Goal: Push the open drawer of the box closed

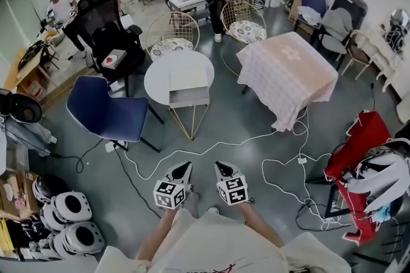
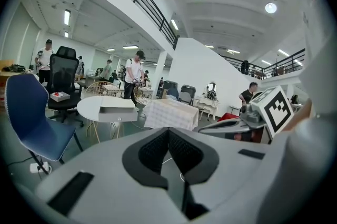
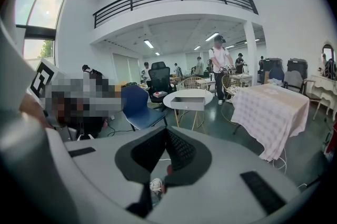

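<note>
Your left gripper [image 1: 185, 166] and right gripper [image 1: 220, 167] are both clenched on nothing, side by side low in front of you. Well ahead, the box [image 1: 187, 78] sits on the round white table [image 1: 155, 81] beside a blue chair [image 1: 106, 113], its drawer [image 1: 189, 98] open toward you.

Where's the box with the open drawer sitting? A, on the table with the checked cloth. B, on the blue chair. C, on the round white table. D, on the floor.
C: the box rests on the round white table with its drawer pulled out toward the person. The blue chair and the cloth-covered table stand to either side without it.
</note>
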Demonstrator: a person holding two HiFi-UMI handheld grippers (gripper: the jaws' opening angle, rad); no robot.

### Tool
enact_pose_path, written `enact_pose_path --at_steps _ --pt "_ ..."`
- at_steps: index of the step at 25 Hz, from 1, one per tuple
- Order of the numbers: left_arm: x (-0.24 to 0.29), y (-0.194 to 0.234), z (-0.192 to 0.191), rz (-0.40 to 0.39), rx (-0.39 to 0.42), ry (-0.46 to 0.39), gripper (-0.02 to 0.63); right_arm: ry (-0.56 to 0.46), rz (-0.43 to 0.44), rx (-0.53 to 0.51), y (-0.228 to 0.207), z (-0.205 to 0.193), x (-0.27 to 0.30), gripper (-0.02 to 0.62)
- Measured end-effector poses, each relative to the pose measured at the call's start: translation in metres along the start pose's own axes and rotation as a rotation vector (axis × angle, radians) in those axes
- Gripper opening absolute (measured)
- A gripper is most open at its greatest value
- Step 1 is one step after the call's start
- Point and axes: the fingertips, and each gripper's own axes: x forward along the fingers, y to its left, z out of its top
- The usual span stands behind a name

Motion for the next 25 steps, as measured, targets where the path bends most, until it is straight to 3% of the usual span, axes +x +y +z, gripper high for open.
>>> enact_pose_path --at_steps 12,25 --pt "0.026 0.027 0.008 -0.028 0.007 0.023 0.012 0.002 -0.019 0.010 -0.018 0.015 0.036 0.015" --pt "0.072 0.128 0.032 -0.041 -0.022 0.034 0.012 0.057 0.001 -0.008 -0.012 0.052 0.146 0.015"
